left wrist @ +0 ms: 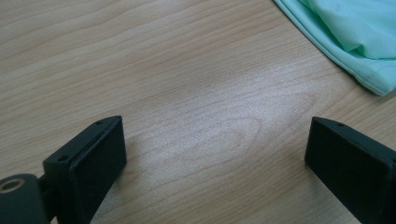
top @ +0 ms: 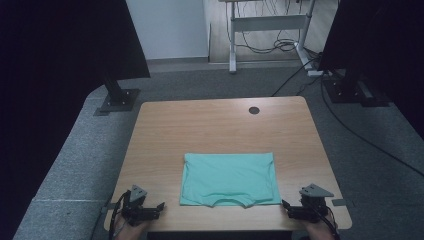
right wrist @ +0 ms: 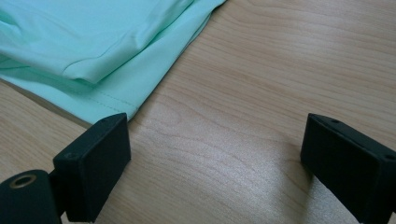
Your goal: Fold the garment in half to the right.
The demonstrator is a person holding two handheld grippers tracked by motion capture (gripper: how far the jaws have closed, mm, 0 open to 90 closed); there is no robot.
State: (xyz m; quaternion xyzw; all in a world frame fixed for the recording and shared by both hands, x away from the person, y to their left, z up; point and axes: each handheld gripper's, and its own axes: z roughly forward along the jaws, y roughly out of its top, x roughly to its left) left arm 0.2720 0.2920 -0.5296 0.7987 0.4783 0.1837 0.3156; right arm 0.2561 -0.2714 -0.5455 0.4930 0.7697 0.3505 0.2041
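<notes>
Folded mint-green shirt (top: 228,179) lies flat at the desk's (top: 215,125) near-centre, long axis running left to right, its near edge between the two grippers. Left hand-held gripper (top: 159,206) and right hand-held gripper (top: 285,205) flank the near corners, the right one nearer the cloth; both have jaws spread and hold nothing. Bare desk lies open beyond and beside the shirt.

Quick count: one folded mint-green shirt (top: 228,179), lower middle of the high view. One wooden desk (top: 210,125) under it, with one dark round hole (top: 254,110) near its top edge. Two claws: left claw (top: 161,205) at bottom left, right claw (top: 284,204) at bottom right, two black jaws on each, so four jaws total. Two dark stand bases on the floor, one upper left (top: 119,100), one upper right (top: 350,90). One white frame leg (top: 233,35) at top centre.
</notes>
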